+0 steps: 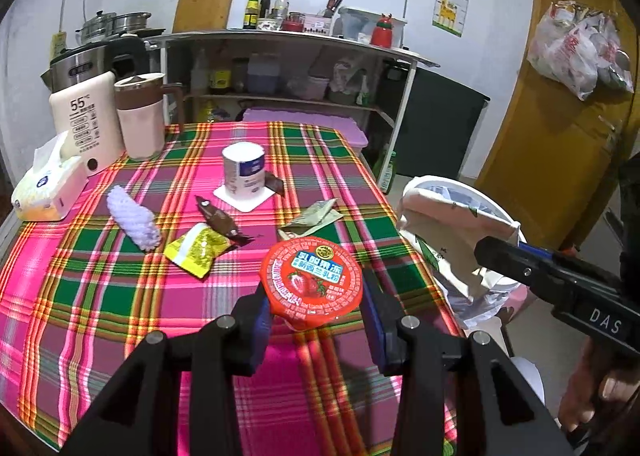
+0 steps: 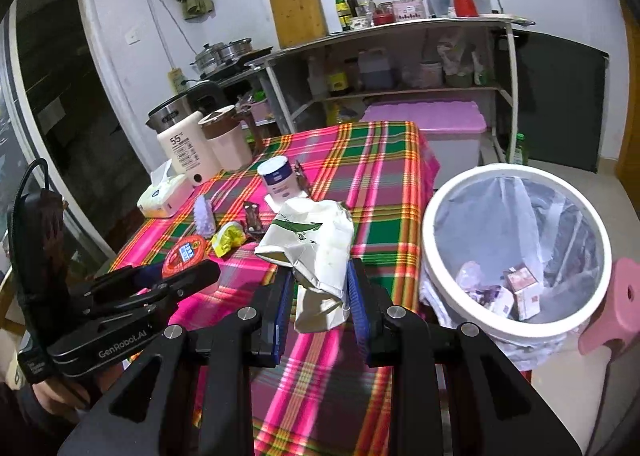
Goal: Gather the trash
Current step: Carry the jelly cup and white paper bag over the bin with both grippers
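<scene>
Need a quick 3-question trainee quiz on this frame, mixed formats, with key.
1. True or false: the right gripper is shut on a crumpled paper wrapper.
2. The left gripper straddles which item? A) red jelly cup B) yellow packet C) white can
3. Fill in: the white bin stands beside the table, on the ____ gripper's side.

Key: 1 true; 2 A; 3 right.
</scene>
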